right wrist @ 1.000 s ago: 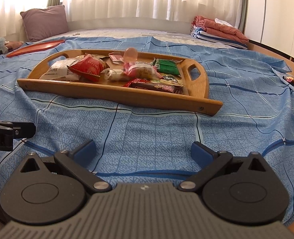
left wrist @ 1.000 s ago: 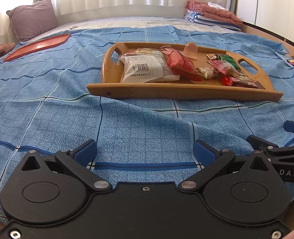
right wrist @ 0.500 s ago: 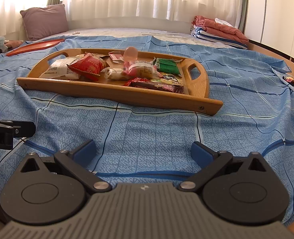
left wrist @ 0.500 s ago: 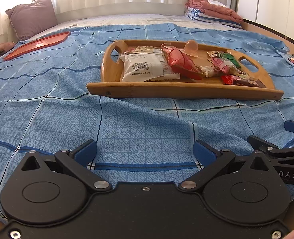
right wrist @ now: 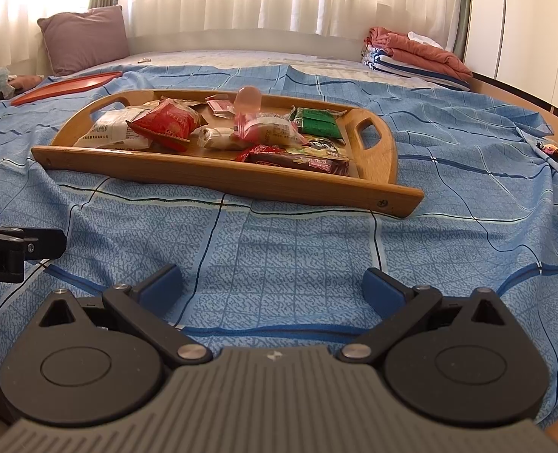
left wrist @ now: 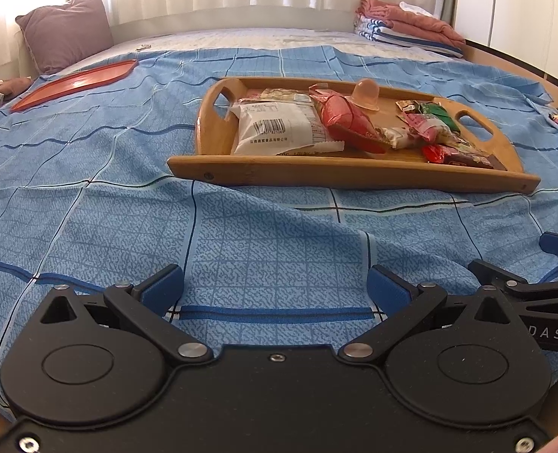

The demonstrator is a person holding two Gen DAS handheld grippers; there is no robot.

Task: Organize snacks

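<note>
A wooden tray (left wrist: 316, 173) (right wrist: 218, 177) with two handle cut-outs lies on the blue bedspread, holding several snacks: a white packet (left wrist: 275, 128) (right wrist: 107, 132), a red packet (left wrist: 348, 120) (right wrist: 165, 122), a pink jelly cup (left wrist: 365, 93) (right wrist: 248, 100), a green packet (left wrist: 439, 113) (right wrist: 316, 122) and a dark red bar (left wrist: 460, 156) (right wrist: 301, 160). My left gripper (left wrist: 277, 287) is open and empty, low over the bedspread well short of the tray. My right gripper (right wrist: 273, 285) is also open and empty, beside the left one.
A red tray (left wrist: 74, 85) (right wrist: 67, 85) lies at the far left of the bed. A purple pillow (left wrist: 65, 30) (right wrist: 84, 37) sits behind it. Folded blankets (left wrist: 407, 24) (right wrist: 418, 54) are stacked at the far right, near a wall.
Both views have risen and tilted slightly, so the tray sits a little lower in frame. Both grippers stay open; nothing on the tray has moved.
</note>
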